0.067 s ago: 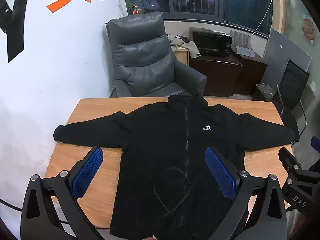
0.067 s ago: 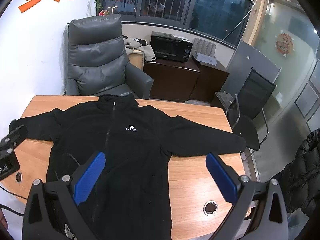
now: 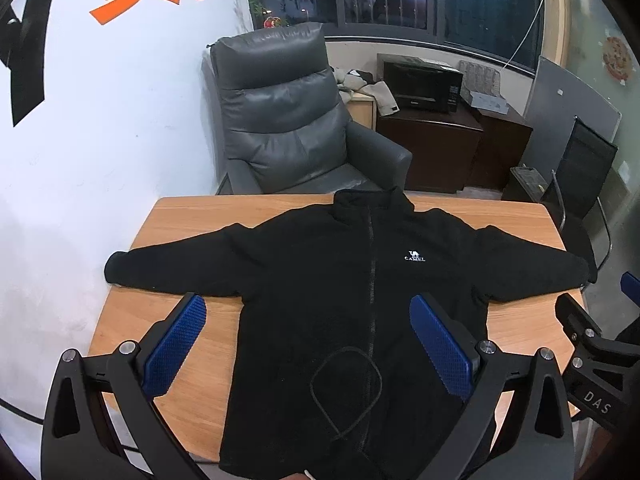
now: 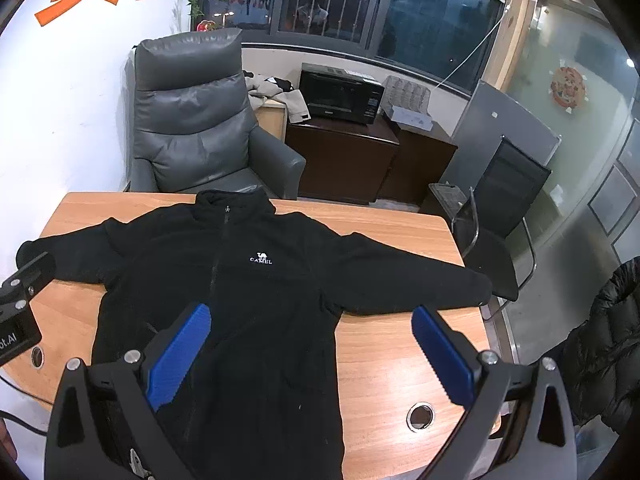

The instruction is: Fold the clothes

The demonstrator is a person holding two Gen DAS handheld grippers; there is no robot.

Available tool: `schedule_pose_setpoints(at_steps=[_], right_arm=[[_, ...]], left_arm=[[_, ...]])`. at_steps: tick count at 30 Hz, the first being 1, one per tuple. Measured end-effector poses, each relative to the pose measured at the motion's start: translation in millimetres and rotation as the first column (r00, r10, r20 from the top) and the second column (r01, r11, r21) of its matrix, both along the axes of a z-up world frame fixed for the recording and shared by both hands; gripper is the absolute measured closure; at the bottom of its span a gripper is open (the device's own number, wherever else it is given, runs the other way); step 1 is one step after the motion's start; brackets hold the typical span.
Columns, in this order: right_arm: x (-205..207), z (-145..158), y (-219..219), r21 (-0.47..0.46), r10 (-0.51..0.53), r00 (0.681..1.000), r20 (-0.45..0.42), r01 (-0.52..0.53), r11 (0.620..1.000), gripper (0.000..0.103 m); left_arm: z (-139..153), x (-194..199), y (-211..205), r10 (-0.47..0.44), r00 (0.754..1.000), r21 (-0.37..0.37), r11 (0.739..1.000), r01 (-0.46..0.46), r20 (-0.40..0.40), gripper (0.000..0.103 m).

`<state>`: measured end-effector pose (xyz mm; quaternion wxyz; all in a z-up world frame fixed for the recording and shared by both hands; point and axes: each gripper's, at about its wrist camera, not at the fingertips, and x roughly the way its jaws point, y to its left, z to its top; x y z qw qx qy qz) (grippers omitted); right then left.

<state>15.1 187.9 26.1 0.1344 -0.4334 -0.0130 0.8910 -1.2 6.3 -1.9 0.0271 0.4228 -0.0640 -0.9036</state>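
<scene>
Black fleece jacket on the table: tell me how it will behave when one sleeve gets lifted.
The black fleece jacket lies flat and limp on the wooden table, so it will probably drape and sag, not hold shape. Its thick pile suggests a grippy, non-slippery surface. Lifting the sleeve likely drags the body along.
</scene>
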Motion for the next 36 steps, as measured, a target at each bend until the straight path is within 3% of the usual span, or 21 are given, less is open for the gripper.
schedule_pose_setpoints(at_steps=[5,10,24,36], right_arm=[[-8.5,5.4,-10.1,0.001,0.002,1.000,0.000,-0.002,1.000,0.000],[-4.5,1.2,-3.6,-0.010,0.007,1.000,-0.002,-0.007,1.000,0.000],[7.2,-28.4,22.5,-0.001,0.009,1.000,0.017,-0.009,1.000,0.000],[10.7,-26.3,5.3,0.051,-0.021,0.999,0.045,0.018,0.999,0.000]], left_arm=[[-7.8,-15.3,18.9,-0.023,0.999,-0.018,1.000,0.024,0.033,0.000],[-6.6,-26.8,1.5,-0.034,0.999,0.014,0.999,0.034,0.025,0.000],[-15.9,-38.0,-17.6,-0.023,0.999,-0.002,1.000,0.023,0.032,0.000],[-22.5,-44.8,-34.2,-0.036,0.999,0.004,0.999,0.036,0.034,0.000]])
